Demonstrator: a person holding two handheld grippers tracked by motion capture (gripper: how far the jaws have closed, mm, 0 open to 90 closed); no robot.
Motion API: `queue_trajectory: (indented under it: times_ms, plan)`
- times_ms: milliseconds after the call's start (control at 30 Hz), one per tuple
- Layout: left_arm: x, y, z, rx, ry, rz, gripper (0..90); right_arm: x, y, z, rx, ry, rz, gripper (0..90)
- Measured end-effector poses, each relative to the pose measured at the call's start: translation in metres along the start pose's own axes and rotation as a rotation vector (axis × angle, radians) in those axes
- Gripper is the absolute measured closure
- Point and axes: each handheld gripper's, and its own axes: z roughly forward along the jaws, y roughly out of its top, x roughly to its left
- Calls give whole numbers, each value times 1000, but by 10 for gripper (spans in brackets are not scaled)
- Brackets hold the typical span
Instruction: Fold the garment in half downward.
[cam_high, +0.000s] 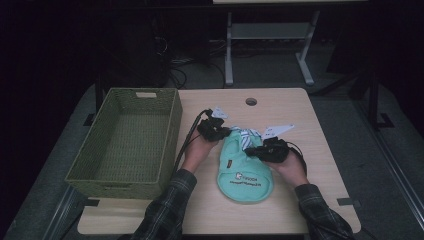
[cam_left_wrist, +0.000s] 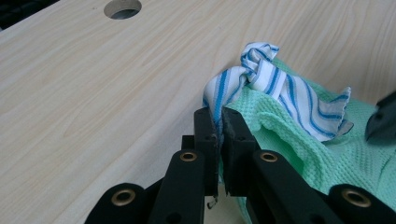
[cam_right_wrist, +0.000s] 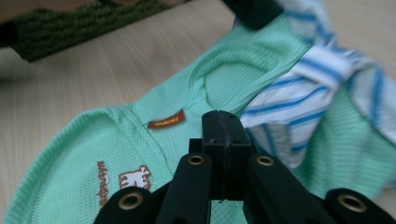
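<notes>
So far: left claw (cam_left_wrist: 219, 135) pinches striped collar (cam_left_wrist: 280, 88) | right claw (cam_right_wrist: 223, 135) closed on green garment (cam_right_wrist: 116, 144) (apparently) | folding barely begun | basket (cam_high: 150, 165) unfilled

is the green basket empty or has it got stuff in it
Empty. In the high view, the woven basket shows bare bottom and walls; the green garment lies outside it on the table.

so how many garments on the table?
1: a small green garment with a blue-striped collar, lying right of the wicker basket. Left gripper is shut on the collar; right gripper sits closed over it. More could be hidden underneath.
</notes>
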Motion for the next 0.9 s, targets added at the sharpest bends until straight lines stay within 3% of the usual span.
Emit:
queue_trajectory:
  times_ms: [333,567,733,900]
  plan:
    - [-4,-1,-8,-18,-15,14,859,-3,-13,30,108,-14,12,898]
    - [-10,0,-23,-67,-34,0,859,-9,-12,31,103,-31,31,899]
    - [-17,5,-36,-72,-39,42,860,-11,-12,32,100,-44,27,899]
    - [-24,5,-45,-83,-58,51,859,-15,-8,33,108,-79,20,900]
